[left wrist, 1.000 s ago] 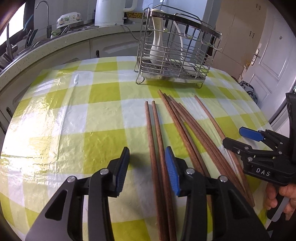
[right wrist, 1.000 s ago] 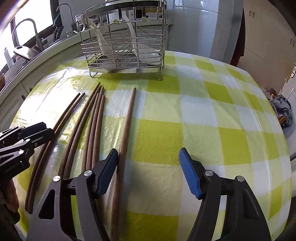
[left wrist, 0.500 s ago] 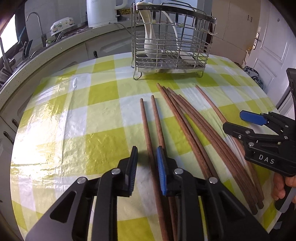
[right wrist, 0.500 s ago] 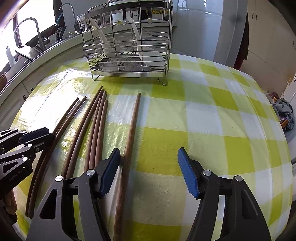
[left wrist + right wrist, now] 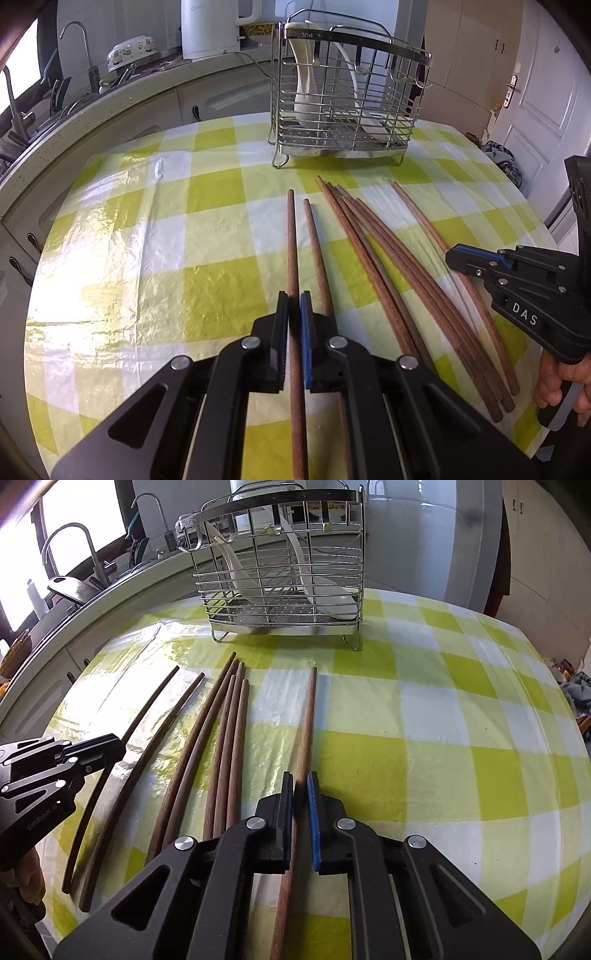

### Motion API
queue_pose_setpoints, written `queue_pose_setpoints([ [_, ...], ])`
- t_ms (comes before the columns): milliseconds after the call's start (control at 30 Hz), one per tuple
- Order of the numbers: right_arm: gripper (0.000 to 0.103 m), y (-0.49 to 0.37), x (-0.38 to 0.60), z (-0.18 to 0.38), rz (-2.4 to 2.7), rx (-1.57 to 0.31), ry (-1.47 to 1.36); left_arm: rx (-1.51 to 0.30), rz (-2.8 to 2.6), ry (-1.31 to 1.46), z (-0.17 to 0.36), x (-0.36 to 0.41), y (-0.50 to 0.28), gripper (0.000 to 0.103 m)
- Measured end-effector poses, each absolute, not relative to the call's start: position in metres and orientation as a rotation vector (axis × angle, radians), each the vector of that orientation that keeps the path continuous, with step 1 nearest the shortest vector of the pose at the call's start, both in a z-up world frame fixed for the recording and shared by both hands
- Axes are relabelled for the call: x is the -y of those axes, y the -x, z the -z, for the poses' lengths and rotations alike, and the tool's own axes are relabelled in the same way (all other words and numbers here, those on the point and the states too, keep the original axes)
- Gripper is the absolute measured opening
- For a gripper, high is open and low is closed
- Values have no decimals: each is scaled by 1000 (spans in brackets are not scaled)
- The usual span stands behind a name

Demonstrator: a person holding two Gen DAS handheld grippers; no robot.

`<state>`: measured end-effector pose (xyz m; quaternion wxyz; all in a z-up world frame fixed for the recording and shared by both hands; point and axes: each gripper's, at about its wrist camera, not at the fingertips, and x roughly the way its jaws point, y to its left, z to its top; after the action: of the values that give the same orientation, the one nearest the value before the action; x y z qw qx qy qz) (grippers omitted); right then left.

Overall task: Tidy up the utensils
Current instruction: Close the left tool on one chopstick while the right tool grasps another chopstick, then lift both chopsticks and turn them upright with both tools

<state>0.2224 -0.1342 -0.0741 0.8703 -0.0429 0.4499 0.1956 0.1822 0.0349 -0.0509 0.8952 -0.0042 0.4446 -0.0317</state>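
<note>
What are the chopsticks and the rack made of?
Chopsticks: apparently wood, matte reddish-brown with faint grain. Rack: likely stainless steel, shiny wire bars and perforated base, its rim stamped 304. Table cover: looks like glossy plastic, judging by its wrinkles and glare.

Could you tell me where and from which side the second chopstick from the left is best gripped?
Grip the second chopstick on its bare upper half, coming from above with the fingers either side of its width. It lies flat and thin on the tablecloth; its near part sits tight against the left gripper, which is shut on the leftmost chopstick.
</note>
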Motion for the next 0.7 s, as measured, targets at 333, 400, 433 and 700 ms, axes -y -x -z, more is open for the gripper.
queue_pose_setpoints([
  [333, 9, -203, 150, 39, -396, -878, 54, -840, 47, 40, 20, -43, -162, 7],
  [400, 9, -198, 153, 29, -395, -860, 46, -817, 43, 49, 12, -45, -157, 7],
  [433, 9, -195, 155, 24, -394, -851, 46, -805, 42, 53, 8, -46, -155, 7],
  [700, 16, -196, 153, 34, -380, -917, 73, -798, 44, 62, 6, -46, -143, 7],
])
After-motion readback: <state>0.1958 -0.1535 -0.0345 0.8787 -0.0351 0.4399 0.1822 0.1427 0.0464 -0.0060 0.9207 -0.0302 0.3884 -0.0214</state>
